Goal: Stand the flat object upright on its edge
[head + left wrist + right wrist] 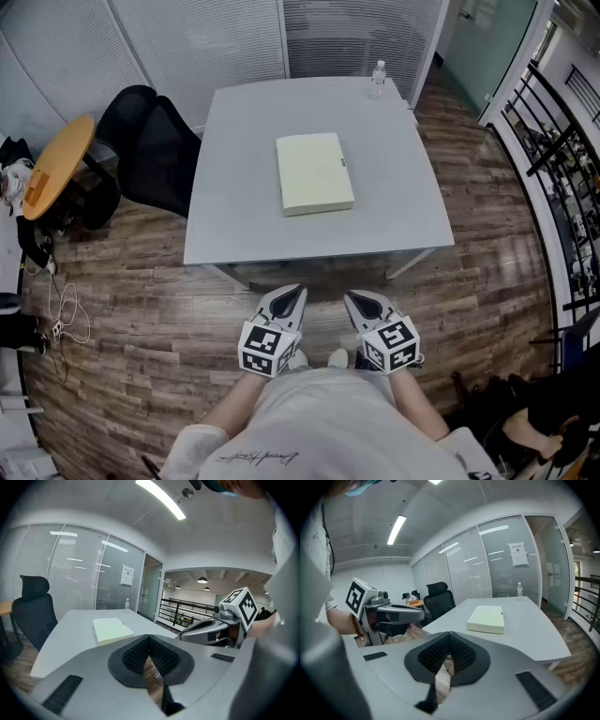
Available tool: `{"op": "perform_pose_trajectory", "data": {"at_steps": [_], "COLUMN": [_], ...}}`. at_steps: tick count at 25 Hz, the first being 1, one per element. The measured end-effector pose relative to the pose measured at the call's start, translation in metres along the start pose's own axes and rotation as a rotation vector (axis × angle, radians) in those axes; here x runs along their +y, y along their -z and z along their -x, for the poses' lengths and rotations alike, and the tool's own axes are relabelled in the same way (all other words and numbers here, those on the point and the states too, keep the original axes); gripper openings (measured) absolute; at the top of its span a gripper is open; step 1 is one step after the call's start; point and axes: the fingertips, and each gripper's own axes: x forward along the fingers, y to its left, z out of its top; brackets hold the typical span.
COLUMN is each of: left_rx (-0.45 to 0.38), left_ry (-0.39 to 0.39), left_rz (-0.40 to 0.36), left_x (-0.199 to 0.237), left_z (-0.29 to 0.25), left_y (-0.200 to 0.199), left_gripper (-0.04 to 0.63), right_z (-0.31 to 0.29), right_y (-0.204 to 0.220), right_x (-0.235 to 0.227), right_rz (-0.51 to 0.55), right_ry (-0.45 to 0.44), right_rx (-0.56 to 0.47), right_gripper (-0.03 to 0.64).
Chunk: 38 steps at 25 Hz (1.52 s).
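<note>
Flat pale-yellow box [315,173] is the thing that has to go up on its edge, and right now it's lying flat on its big face, nobody touching it.

Nearest to the person: both tongs are tucked in close to the body, over the wooden floor [141,309] and short of the near edge of the surface [244,216]. Left tongs [150,656] are clenched with nothing in them, and the right tongs [447,656] are the same, pads pressed together and empty.

Past that near edge, the box sits about mid-surface, a bit toward the far side. Its long axis runs near-to-far, only slightly skewed. It lies straight ahead, more or less between the two tongs, so I'd call neither hand clearly nearer, maybe the left by a hair. Both need to reach forward over the near edge and open first.

Way back at the far right corner there's a water bottle [378,77], well apart from the box.
</note>
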Motion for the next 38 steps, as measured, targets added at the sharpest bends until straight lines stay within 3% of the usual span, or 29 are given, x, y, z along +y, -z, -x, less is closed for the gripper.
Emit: {"op": "perform_pose_trajectory", "data": {"at_steps": [19, 38], "left_rx": [-0.008, -0.018], "left_ry": [-0.039, -0.131], "left_rz": [0.017, 0.018], "left_x": [-0.01, -0.035], "left_z": [-0.005, -0.01], "left_y": [-0.003, -0.007], "left_gripper": [0.012, 0.012], "right_z": [0.008, 0.025], "right_y": [-0.004, -0.003], "right_x": [-0.007, -0.022], "right_rz": [-0.018, -0.003], "right_ry": [-0.055, -0.152], "right_rx": [-0.027, -0.047], "right_gripper": [0.025, 0.025]}}
